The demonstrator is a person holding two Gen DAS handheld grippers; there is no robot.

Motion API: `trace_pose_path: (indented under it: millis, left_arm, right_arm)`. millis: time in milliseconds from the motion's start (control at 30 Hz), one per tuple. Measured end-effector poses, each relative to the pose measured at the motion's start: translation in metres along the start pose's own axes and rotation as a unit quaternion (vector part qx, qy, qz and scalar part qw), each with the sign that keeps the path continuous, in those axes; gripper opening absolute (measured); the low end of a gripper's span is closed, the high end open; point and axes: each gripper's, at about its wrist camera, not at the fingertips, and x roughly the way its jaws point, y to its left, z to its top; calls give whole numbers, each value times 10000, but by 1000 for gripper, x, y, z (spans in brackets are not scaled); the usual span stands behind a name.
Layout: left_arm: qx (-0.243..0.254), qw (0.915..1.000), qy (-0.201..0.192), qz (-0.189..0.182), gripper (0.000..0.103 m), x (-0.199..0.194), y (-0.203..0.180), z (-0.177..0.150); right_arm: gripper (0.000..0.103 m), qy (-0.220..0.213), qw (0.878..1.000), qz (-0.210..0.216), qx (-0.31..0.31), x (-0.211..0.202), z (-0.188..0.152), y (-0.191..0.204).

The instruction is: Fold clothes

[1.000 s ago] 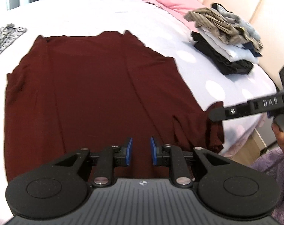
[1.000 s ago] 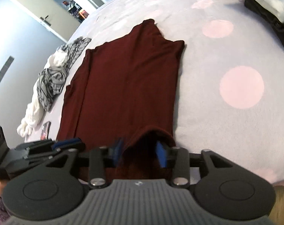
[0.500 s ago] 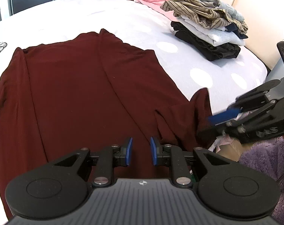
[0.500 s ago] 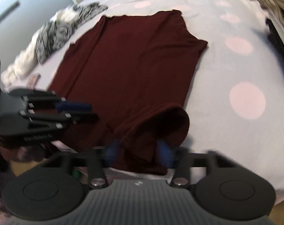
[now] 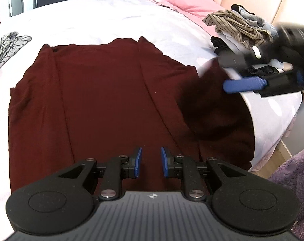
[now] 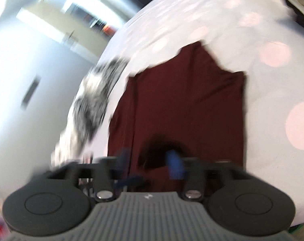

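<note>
- Centrally, a dark red garment (image 5: 103, 100) spread flat on a bed (image 5: 103, 18), near hem draped over the bed's near edge.
- Left claw (image 5: 151, 162) low over the near hem, blue pads apart with a clear gap, gripping nothing.
- Right claw (image 5: 244, 84) raised at the garment's right side, blurred; a dark lifted portion of the cloth hanging just below it.
- In the right wrist view, right claw (image 6: 150, 163) heavily smeared; cloth bunched between its pads, yet cannot tell whether clamped or loose.
- Judged step: carrying the right corner or sleeve up and over toward the middle for a first fold.
- Possible trouble: cloth slipping out mid-swing if the grip is shallow, leaving a crumpled heap instead of a straight fold.
- Also possible: the whole garment dragging sideways or off the near edge, since nothing pins the hem; thin, limp fabric likely to wrinkle along its existing long creases.
- Also possible: the swinging claw brushing the stack of folded clothes (image 5: 240, 30) near the right side and toppling it.
- Surface: pale bedcover with faint pink dots, soft and yielding.
- Room: pink pillow (image 5: 192, 4) and padded headboard at far right, a grey patterned garment (image 5: 5, 46) at the far left, a pale wall and doorway beyond in the right wrist view.
</note>
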Motion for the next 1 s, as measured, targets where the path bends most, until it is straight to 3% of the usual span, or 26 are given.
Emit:
trace_pose_path:
  millis: [100, 500, 800, 867, 967, 1000]
  left_arm:
    - [11, 10000, 40, -76, 18, 2, 3, -1]
    - [379, 9950, 67, -917, 25, 20, -23, 8]
    - [525, 9919, 431, -1071, 29, 51, -47, 11]
    - [605, 9912, 492, -1068, 14, 55, -51, 10]
    - [561, 9911, 514, -1095, 3, 53, -50, 8]
    - [514, 9911, 515, -1117, 3, 52, -48, 7]
  right_arm:
    - [59, -123, 9996, -86, 252, 5, 9, -9]
    - [59, -171, 9946, -974, -305, 3, 6, -23]
    - [58, -194, 9843, -1743, -221, -13, -1, -56]
    - [54, -60, 9847, -1741, -76, -11, -4, -65]
    - [38, 114, 9868, -1609, 115, -6, -11, -77]
    - [28, 126, 9881, -1524, 186, -5, -13, -80]
